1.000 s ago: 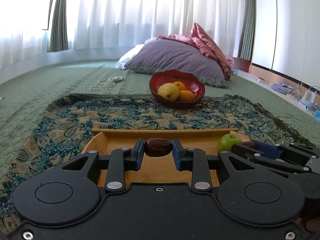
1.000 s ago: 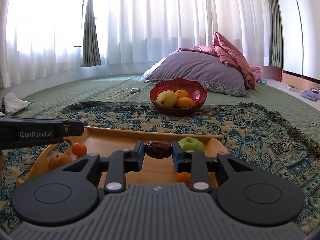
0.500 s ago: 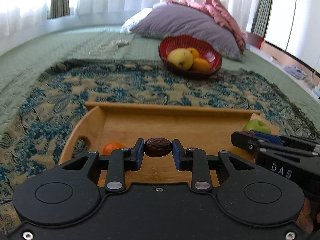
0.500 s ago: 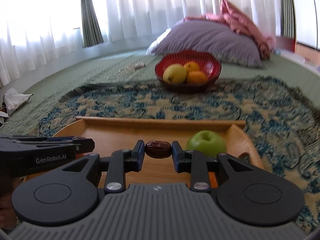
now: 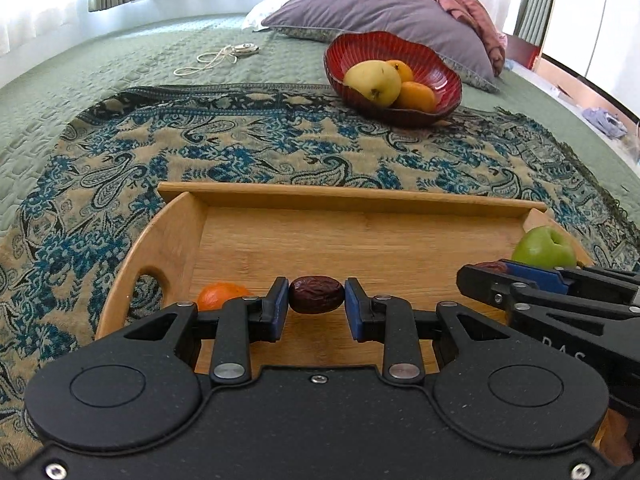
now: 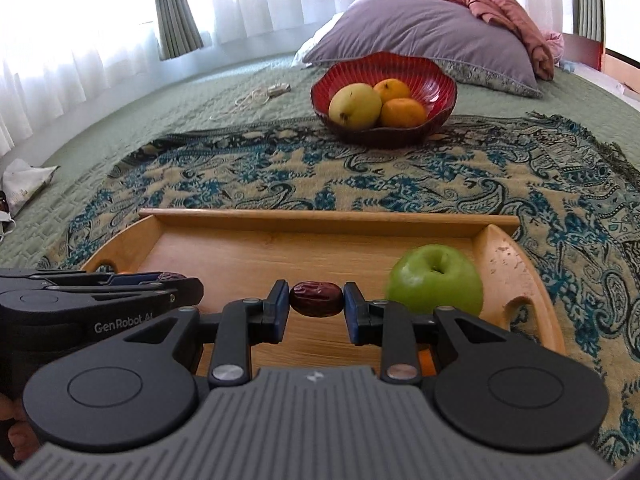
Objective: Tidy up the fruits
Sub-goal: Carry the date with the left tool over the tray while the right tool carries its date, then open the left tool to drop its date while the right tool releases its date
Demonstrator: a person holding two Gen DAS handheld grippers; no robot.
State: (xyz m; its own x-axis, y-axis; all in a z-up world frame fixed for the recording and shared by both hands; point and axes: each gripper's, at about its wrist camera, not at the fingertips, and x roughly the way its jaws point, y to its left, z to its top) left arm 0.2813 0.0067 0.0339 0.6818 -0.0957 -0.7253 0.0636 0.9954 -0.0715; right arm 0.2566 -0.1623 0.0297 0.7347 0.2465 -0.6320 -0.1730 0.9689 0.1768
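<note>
Change: both grippers now ride higher over the wooden tray (image 5: 344, 194) than a second ago, tipped down toward it, each still carrying its fruit.
Left gripper (image 5: 316, 304): pinches a wrinkled brown date (image 5: 316, 300) above the tray floor.
Right gripper (image 6: 316, 304): pinches a second date (image 6: 316, 299) the same way.
Meaning: both dates look lifted and ready to travel, probably to the red bowl (image 6: 440, 80).
Left behind: a green apple (image 6: 436, 280) at the tray's right end, a small orange (image 5: 218, 294) near its left handle.
Bowl: well beyond the tray, holding a yellow pear (image 6: 354, 105) and two oranges.
Edges: the tray's far wall lies between grippers and bowl.
Open room: patterned cloth (image 5: 240, 148) between tray and bowl is bare.
</note>
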